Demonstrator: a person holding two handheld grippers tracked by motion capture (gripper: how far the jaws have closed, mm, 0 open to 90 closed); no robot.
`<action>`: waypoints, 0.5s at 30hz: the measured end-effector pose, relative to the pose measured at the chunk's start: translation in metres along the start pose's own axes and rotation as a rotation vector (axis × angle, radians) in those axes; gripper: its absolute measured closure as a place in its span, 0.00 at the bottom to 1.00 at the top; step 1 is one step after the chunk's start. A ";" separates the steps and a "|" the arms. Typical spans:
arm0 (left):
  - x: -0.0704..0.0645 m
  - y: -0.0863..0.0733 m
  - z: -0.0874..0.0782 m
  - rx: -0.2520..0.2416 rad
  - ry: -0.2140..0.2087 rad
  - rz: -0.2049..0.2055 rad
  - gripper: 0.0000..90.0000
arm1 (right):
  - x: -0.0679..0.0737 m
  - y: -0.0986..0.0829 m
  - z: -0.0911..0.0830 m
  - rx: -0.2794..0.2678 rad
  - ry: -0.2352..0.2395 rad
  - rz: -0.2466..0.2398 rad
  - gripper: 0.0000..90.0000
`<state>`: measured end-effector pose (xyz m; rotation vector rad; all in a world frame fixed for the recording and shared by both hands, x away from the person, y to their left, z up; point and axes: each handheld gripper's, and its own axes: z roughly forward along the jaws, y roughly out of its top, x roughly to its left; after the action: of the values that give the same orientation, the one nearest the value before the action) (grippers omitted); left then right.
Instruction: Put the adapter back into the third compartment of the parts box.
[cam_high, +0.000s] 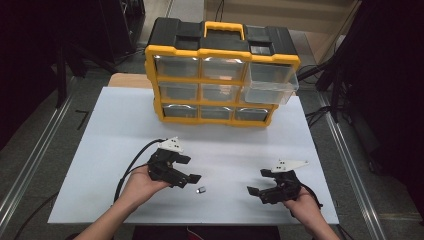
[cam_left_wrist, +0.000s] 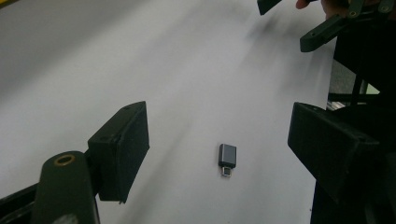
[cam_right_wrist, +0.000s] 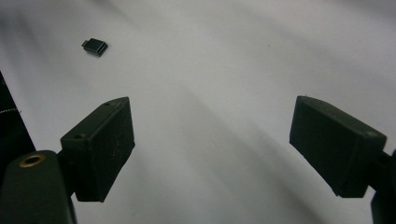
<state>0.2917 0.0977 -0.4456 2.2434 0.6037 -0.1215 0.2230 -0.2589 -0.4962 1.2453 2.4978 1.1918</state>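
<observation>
A small grey USB adapter (cam_high: 202, 190) lies flat on the white table top (cam_high: 115, 130), between my two grippers. My left gripper (cam_high: 189, 169) hovers just to its left, open and holding nothing. In the left gripper view the adapter (cam_left_wrist: 227, 157) lies on the table between the wide-apart jaws of the left gripper (cam_left_wrist: 219, 116). My right gripper (cam_high: 257, 181) sits farther right, open and holding nothing. The right gripper view has the adapter (cam_right_wrist: 95, 46) at the far upper left, well outside the jaws of the right gripper (cam_right_wrist: 215, 121).
A yellow and black organizer box (cam_high: 220, 50) with clear drawers stands upright at the back of the table. Its right-hand drawer (cam_high: 270, 82) is pulled partly out. The right gripper (cam_left_wrist: 294, 21) appears at the upper right of the left gripper view. Dark floor surrounds the table.
</observation>
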 end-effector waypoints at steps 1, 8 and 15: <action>-0.001 0.001 0.002 0.005 0.002 0.004 0.24 | 0.000 0.000 0.000 0.002 0.000 0.001 0.14; -0.007 0.003 0.014 0.008 0.028 0.012 0.26 | 0.000 0.000 0.000 0.004 0.000 0.002 0.14; -0.010 0.007 0.023 0.020 0.026 0.022 0.26 | 0.000 0.000 0.000 0.004 0.002 0.003 0.14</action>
<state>0.2885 0.0727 -0.4538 2.2733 0.5933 -0.0880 0.2231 -0.2587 -0.4965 1.2499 2.5011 1.1900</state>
